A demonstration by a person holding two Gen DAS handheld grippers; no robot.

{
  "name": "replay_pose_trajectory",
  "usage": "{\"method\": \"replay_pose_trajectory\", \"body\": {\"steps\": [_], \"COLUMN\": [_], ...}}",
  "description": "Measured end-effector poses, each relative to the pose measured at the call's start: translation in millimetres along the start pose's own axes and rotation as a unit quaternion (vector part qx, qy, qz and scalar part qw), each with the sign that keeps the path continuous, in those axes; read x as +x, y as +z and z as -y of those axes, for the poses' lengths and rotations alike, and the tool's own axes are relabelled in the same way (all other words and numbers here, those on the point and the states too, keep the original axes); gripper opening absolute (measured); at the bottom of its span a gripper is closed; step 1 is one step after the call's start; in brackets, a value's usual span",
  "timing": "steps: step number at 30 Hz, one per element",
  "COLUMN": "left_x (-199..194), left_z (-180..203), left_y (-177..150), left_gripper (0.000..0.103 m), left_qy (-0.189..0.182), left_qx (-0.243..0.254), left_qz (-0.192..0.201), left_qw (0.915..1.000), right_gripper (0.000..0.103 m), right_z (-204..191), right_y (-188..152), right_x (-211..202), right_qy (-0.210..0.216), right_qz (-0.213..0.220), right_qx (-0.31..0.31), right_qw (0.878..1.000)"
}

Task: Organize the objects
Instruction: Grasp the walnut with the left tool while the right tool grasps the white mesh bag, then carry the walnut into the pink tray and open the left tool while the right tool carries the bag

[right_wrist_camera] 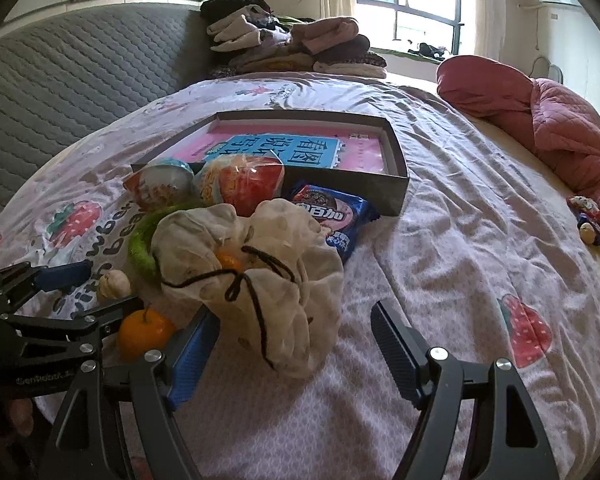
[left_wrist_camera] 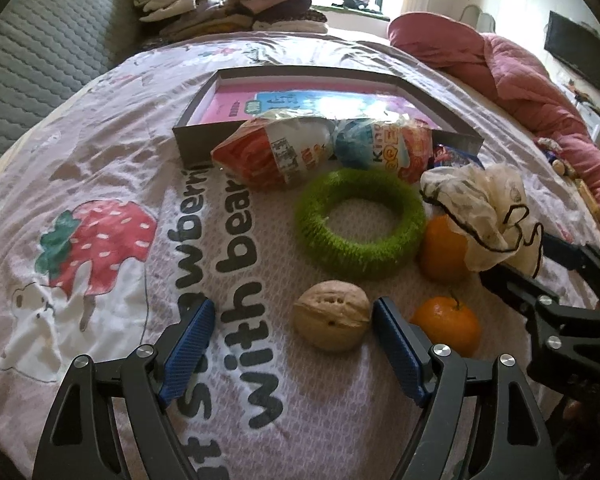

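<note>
A walnut (left_wrist_camera: 332,314) lies on the bedsheet between the fingers of my open left gripper (left_wrist_camera: 294,320), close to the right pad. Around it sit a green ring (left_wrist_camera: 360,222), two oranges (left_wrist_camera: 446,324) (left_wrist_camera: 444,248) and two wrapped chocolate eggs (left_wrist_camera: 284,152). A cream cloth pouch (right_wrist_camera: 260,272) with a black cord rests between the fingers of my open right gripper (right_wrist_camera: 296,328), against the left pad (right_wrist_camera: 196,344). It partly hides one orange. A blue biscuit packet (right_wrist_camera: 332,216) lies in front of a grey box (right_wrist_camera: 396,184) that holds a pink book.
Folded clothes (right_wrist_camera: 292,44) are piled at the far end of the bed. A red quilt (right_wrist_camera: 560,120) lies bunched at the right, with small toys (right_wrist_camera: 588,224) near it. A grey padded panel (right_wrist_camera: 60,80) borders the left side. Bare sheet (right_wrist_camera: 460,240) stretches right of the box.
</note>
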State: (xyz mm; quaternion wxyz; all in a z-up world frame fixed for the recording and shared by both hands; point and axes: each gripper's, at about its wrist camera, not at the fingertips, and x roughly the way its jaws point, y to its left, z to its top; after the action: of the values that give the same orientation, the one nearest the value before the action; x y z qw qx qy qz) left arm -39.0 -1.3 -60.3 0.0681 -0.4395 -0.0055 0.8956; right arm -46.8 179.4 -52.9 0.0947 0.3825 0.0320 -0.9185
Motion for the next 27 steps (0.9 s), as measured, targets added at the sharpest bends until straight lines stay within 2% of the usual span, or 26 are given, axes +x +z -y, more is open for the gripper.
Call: {"method": "replay_pose_trajectory", "body": {"steps": [4,7,11,15,27], "left_x": [2.6,2.6,1.9,1.0,-14.0], "left_z": [-0.6,0.6,-2.1,-6.5,-5.4], "left_y": [2.6,2.5,2.0,0.7,0.8], "left_gripper": [0.067,0.056,0.037,0.037,0.037], "left_qy": [-0.008,-0.019,-0.042,-0.058,-0.055], "left_qx": [-0.003,0.0,-0.012,-0.022,-0.015], "left_qz": [0.003,0.009,0.017,0.025,0.052], "left_qw": [1.0,0.9998,0.9989,0.9977,0.997], "right_gripper": [0.071,0.062,0.042,0.024,0.023], "right_z": [1.9,4.5,4.9,8.7,12.4], "right_y": [0.7,1.0,0.3,-2.4,2.2], "right_x": [4.9,4.8,3.9,2.5,-16.1], "right_qy": [0.009,0.024,0.03,0.048,0.043], "right_qz": [-0.001,0.003,0.006,0.009,0.046], "right_qx": [0.008,0.017,0.017,0.025,0.022], "right_qw": [1.0,1.0,0.999,0.998,0.998]}}
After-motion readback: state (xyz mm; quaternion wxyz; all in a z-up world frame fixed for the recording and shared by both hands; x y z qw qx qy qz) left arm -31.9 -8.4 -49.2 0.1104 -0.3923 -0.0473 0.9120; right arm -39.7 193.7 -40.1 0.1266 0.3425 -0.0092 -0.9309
